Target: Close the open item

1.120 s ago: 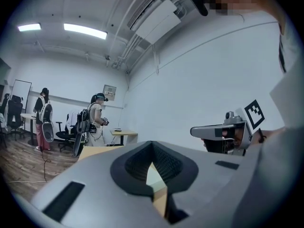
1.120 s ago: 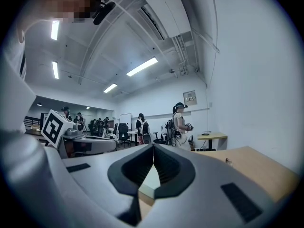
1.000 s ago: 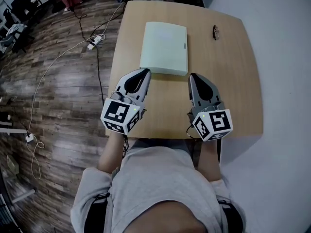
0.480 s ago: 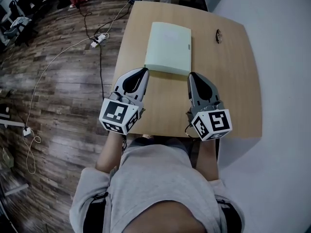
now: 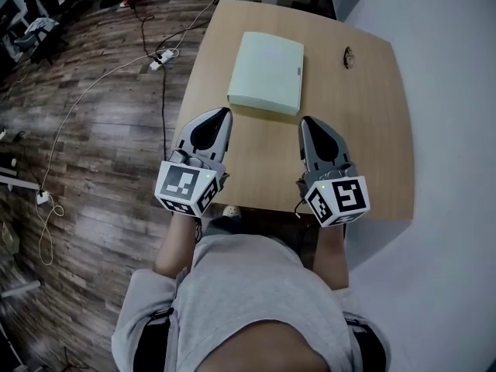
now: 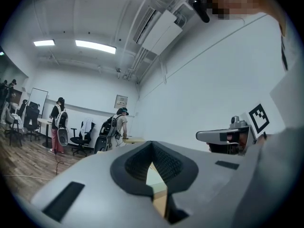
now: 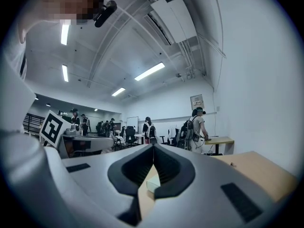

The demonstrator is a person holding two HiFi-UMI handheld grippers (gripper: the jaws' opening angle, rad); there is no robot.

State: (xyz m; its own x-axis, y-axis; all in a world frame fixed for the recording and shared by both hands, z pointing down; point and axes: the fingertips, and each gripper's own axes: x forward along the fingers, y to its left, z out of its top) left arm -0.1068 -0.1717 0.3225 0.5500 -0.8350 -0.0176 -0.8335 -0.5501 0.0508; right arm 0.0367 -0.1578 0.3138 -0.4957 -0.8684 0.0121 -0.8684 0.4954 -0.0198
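Note:
A flat pale green case (image 5: 266,72) lies at the far middle of the wooden table (image 5: 364,130), its lid lying flat with a small tab on its right edge. My left gripper (image 5: 224,112) is shut and empty, its tip just short of the case's near left corner. My right gripper (image 5: 307,122) is also shut and empty, a little in front of the near right corner. In the left gripper view the jaws (image 6: 152,144) meet, with the case (image 6: 153,177) seen beyond them. The right gripper view shows the same: closed jaws (image 7: 153,147) and the case (image 7: 153,184) ahead.
A small dark object (image 5: 348,54) lies at the table's far right. A power strip and cables (image 5: 159,59) trail over the wooden floor to the left. A white wall stands on the right. Several people and office chairs (image 6: 83,139) are far back in the room.
The head view has shifted a little. My left gripper has drawn slightly back and left from the case's near corner. The right gripper has hardly moved.

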